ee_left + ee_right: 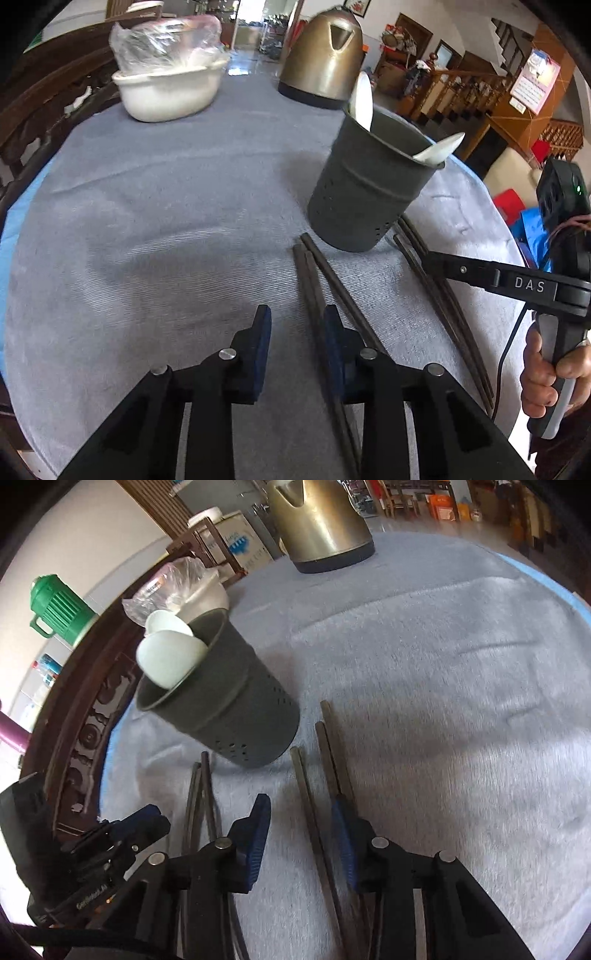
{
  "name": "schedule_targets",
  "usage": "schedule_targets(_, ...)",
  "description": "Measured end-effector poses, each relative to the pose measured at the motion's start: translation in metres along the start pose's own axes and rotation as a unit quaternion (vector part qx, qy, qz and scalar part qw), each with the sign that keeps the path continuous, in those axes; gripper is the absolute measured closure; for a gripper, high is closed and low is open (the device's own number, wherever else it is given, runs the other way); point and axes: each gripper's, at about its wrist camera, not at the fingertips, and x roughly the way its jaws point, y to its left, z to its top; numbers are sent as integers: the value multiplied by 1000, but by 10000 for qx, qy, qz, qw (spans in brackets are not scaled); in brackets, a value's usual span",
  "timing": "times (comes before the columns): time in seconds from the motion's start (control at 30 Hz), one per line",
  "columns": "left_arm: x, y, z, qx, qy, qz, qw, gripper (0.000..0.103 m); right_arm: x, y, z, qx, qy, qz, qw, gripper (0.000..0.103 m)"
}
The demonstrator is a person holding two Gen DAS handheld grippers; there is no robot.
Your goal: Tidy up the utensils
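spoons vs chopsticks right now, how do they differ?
Place: the spoons stand in the grey holder; the chopsticks lie flat on the cloth in front of it.
Look: the spoons are white with broad bowls; the chopsticks are dark, thin and straight.
Pose: the spoons lean against the holder's rim, handles down inside; the chopsticks lie in loose bunches, tips pointing toward the holder.
Shared: neither is gripped by a gripper.

Round table covered by a grey-blue ribbed cloth (166, 221). Far side: brass-coloured metal kettle (321, 55), white oval basin (166, 92). Right: wooden stair balustrade (454, 88), wall calendar (535, 79). Left: dark carved wooden chair (85, 723), green plastic jug (59, 609). Daylit doorway (251, 22).
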Motion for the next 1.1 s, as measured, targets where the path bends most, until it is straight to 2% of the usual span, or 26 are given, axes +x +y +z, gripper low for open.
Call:
schedule_targets(0.07,7,0,3,-52,76,-12,10000,73,5,1,3,-8,108,-177,9998,69)
schedule_targets(0.13,21,-4,8,-83,116,61,9999,70,15,-2,1,72,390,-137,9991,77)
schedule_targets(0.2,21,1,9,-196,123,17,9997,71,13,0,-3,11,402,-54,9992,82)
schedule_targets(0.3,16,12,6,-253,131,17,9996,72,13,5,-11,-39,539,131,9985,83)
schedule_targets(0.4,12,17,7,-220,164,207,9994,72,10,6,-18,-42,652,299,9974,83)
schedule_targets(0.5,12,16,13,-166,220,275,9992,72,10,8,-15,-110,584,43,9982,83)
schedule_targets(0.53,14,15,15,-144,247,262,9992,72,10,9,-12,-157,527,-96,9984,81)
schedule_targets(0.63,25,9,22,-104,296,302,9991,72,15,12,-4,-180,567,-224,9980,80)
schedule_targets(0.8,35,10,34,-185,376,317,9986,72,25,33,4,-597,529,-561,9952,79)
schedule_targets(0.83,36,9,35,-190,376,361,9985,77,27,37,5,-718,496,-675,9939,79)
schedule_targets(0.87,36,8,35,-149,374,395,9984,88,29,40,6,-788,471,-744,9930,79)
schedule_targets(0.9,38,7,35,-97,390,386,9984,92,30,42,7,-847,458,-803,9921,80)
schedule_targets(0.93,39,7,36,-91,375,387,9985,92,32,45,7,-935,442,-893,9906,85)
schedule_targets(1.0,39,7,37,-130,342,403,9985,93,34,51,8,-1031,420,-994,9888,88)
schedule_targets(1.1,29,9,33,-186,187,393,9989,96,27,44,6,-852,393,-792,9924,91)
